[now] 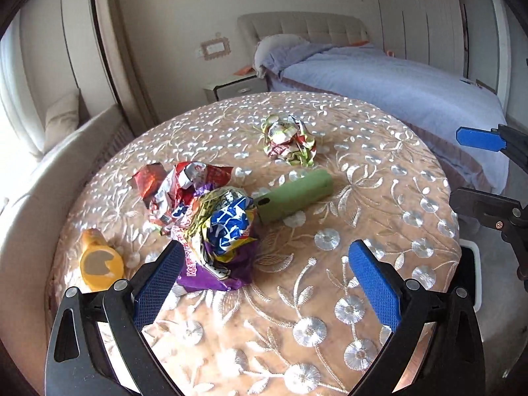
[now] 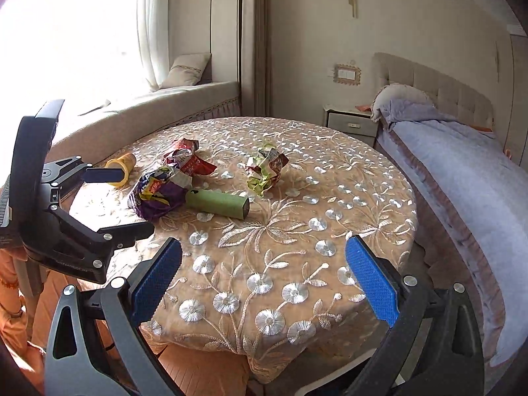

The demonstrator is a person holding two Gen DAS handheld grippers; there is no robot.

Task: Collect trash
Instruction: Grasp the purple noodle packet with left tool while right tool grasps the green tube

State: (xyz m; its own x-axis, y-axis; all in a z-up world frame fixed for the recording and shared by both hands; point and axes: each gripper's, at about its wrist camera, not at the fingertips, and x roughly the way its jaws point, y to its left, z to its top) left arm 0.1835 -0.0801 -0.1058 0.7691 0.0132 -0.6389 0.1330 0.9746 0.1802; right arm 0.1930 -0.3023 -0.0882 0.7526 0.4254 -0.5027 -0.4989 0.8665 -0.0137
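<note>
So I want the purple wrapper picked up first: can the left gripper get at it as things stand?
Probably yes. The left gripper is open, and the purple wrapper lies just ahead beside its left finger, nothing over it. The red wrapper and green tube touch its far side, so they may shift.

A bedroom in daylight: a round counter (image 2: 330,178) draped in a tan cloth embroidered with silver flowers stands beside a bed (image 2: 462,178) with a lavender cover and tufted beige headboard (image 2: 439,89). A small nightstand (image 2: 351,122) sits by the cream wall. Strong sun floods through sheer curtains (image 2: 151,33) onto a cushioned window seat (image 2: 184,95).
</note>
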